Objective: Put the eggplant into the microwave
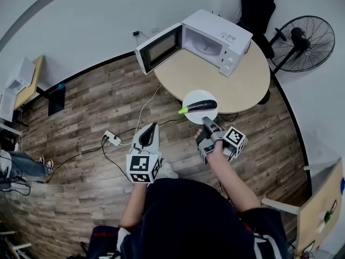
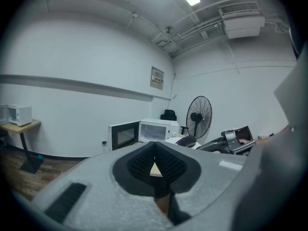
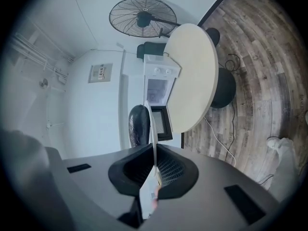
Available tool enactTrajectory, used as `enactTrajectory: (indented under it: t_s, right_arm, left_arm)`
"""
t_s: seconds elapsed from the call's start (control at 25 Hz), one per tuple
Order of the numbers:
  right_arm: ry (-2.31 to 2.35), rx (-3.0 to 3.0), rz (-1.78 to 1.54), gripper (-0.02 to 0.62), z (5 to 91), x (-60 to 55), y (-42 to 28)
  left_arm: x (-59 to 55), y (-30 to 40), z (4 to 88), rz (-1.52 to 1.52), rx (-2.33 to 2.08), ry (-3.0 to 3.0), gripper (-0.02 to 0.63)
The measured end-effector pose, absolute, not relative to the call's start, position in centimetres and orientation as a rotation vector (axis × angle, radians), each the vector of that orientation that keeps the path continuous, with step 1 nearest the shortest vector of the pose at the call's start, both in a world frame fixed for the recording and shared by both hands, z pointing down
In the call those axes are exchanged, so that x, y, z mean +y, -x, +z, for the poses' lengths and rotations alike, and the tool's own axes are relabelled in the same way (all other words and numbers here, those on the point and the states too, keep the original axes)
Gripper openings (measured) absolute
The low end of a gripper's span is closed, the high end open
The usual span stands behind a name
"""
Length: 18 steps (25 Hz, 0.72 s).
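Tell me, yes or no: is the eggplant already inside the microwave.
No, the eggplant lies on the white plate that the right gripper holds, outside the microwave.

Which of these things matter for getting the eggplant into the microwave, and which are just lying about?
In the job: dark purple eggplant, round white plate under it, right gripper shut on its rim, open white microwave, round beige table.
Lying about: black standing fan, white power strip, shut, empty left gripper.

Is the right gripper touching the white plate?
Touching. The right gripper view shows the right gripper shut on the white plate, pinching its rim.
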State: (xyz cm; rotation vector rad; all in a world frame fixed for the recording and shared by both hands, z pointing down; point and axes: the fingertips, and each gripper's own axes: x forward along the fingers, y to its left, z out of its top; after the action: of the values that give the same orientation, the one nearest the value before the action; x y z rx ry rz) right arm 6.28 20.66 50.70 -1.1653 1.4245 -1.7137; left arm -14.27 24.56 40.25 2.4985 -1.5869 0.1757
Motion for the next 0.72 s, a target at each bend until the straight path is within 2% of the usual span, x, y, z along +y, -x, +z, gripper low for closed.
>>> enactTrajectory:
  t_s: [0.72]
  right_arm:
    - [1.235,1.356,-1.693,0.02,51.8,11.2,-1.3]
  left_arm:
    - [13.8,19.9,41.3,0.174,-1.478,-2.543,0.014]
